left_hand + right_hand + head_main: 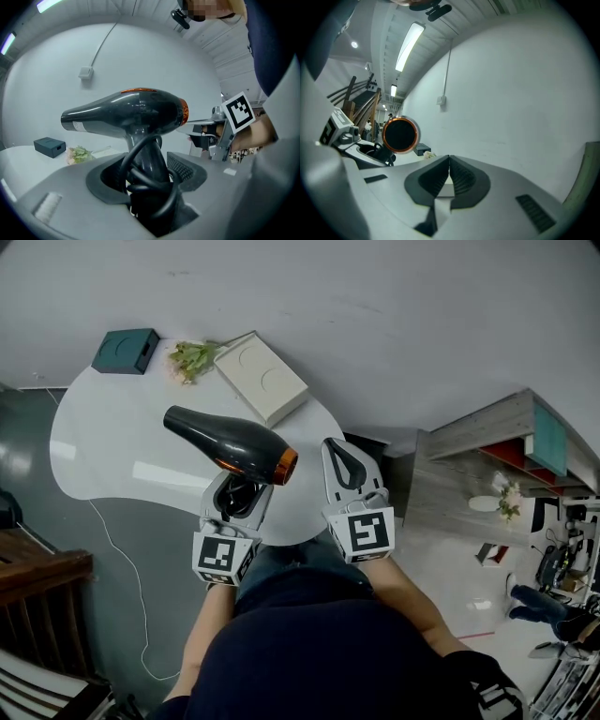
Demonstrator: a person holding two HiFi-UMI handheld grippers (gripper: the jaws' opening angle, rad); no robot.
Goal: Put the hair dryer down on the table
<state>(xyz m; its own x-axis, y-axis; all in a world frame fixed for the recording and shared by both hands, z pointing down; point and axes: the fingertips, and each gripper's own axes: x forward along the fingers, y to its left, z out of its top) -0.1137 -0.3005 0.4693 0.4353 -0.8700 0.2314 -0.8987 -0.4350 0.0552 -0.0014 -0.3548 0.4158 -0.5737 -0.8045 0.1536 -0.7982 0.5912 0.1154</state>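
Tally from my end: one hair dryer (pixel 230 443), two pairs of tongs, one table (pixel 112 465), and three loose things on it. The left tongs (pixel 239 495) are clenched round the dryer's handle (pixel 149 157). In the left gripper view I see the black handle standing upright between the two pads, with the dryer's own black cord (pixel 140 180) looped in there beside it. The dryer's dark body lies roughly level above the tongs. Its nozzle (pixel 178 419) points away to the left over the white table top, and its single orange ring (pixel 285 466) faces the right tongs (pixel 336 448). It is held up off the table, over the near edge, and touches nothing but the left tongs. The right tongs sit just beside it, and in the right gripper view I see their two ribbed pads pressed together with nothing between them. Each pair of tongs carries one marker cube (pixel 360 531). At the far side of the table I count one teal box (pixel 125 350), one small bunch of flowers (pixel 192 357) and one flat beige box (pixel 261 378). The flowers lie between the two boxes.
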